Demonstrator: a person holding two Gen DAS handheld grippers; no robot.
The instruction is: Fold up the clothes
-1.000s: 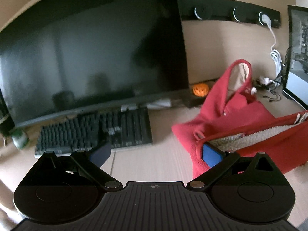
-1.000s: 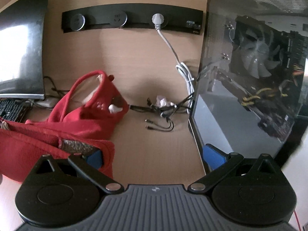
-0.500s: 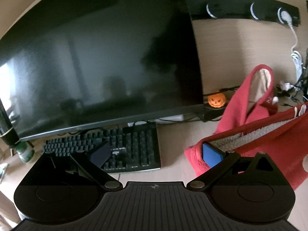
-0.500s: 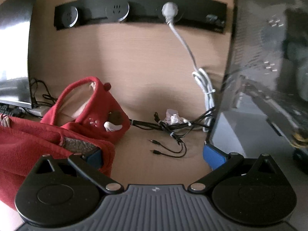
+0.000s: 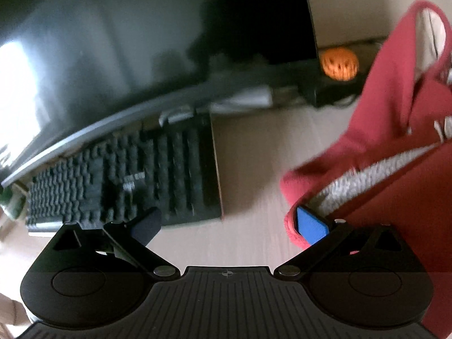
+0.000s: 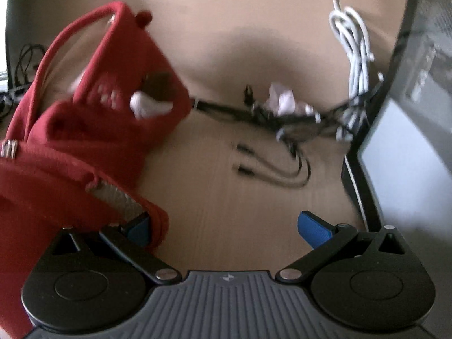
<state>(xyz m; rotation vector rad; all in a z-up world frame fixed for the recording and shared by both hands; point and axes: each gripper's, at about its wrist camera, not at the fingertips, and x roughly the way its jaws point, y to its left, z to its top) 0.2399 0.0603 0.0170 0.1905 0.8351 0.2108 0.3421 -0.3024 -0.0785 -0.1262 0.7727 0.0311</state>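
A red hooded garment with a pale fleece lining lies on the wooden desk, at the right in the left wrist view [image 5: 395,130] and at the left in the right wrist view [image 6: 84,130]. My left gripper [image 5: 228,223] is wide open; its right pad sits against the garment's rolled edge. My right gripper [image 6: 226,226] is wide open; its left pad touches the garment's hem, with red cloth draped around it. Neither gripper clamps the cloth. Both views are motion-blurred.
A black keyboard [image 5: 124,178] lies under a large dark monitor [image 5: 141,42]. An orange pumpkin ornament [image 5: 339,63] sits behind. Black cables [image 6: 271,130] and a white cord [image 6: 353,48] lie by the wall. A glass-sided computer case [image 6: 409,141] stands at right.
Both grippers have moved forward and lower toward the desk. The wall socket strip has left both views. The garment looms larger. Jaws stay open.
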